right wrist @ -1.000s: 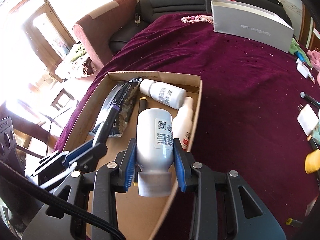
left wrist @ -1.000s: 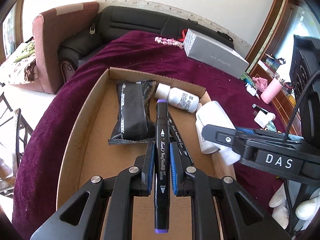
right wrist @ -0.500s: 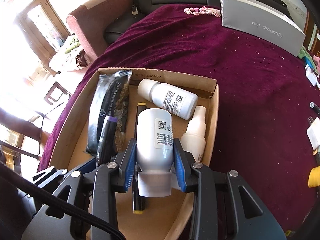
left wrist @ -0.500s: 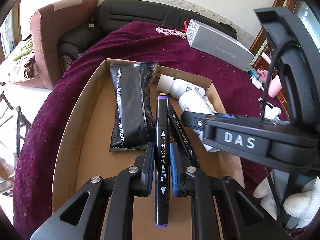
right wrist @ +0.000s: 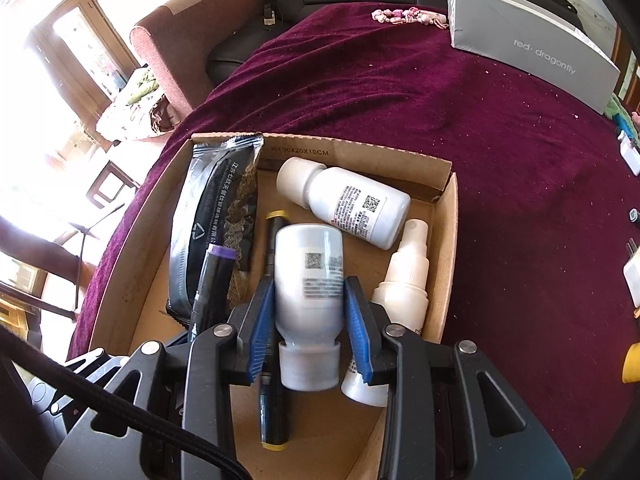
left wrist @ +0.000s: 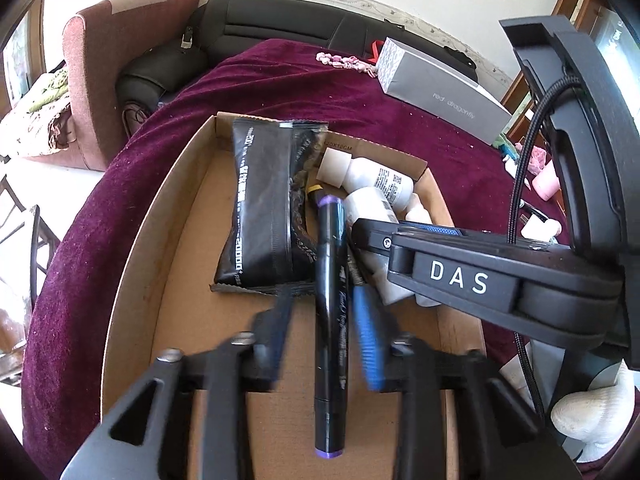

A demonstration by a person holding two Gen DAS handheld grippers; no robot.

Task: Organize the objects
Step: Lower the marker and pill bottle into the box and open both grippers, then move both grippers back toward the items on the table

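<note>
Both jaws spread: L gripper [left wrist: 326, 322] around purple marker [left wrist: 330, 320], R gripper [right wrist: 308, 320] around white bottle [right wrist: 309, 276]. Both lie lengthwise w/ jaws inside cardboard box [right wrist: 446, 280]; pull straight back.

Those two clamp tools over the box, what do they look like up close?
Each is matt black plastic with two angled fingers, silver screws at the joints and ribbed blue pads inside. The left gripper looks blurred. The right gripper has "DAS" in white on its side and a braided black cable.
</note>
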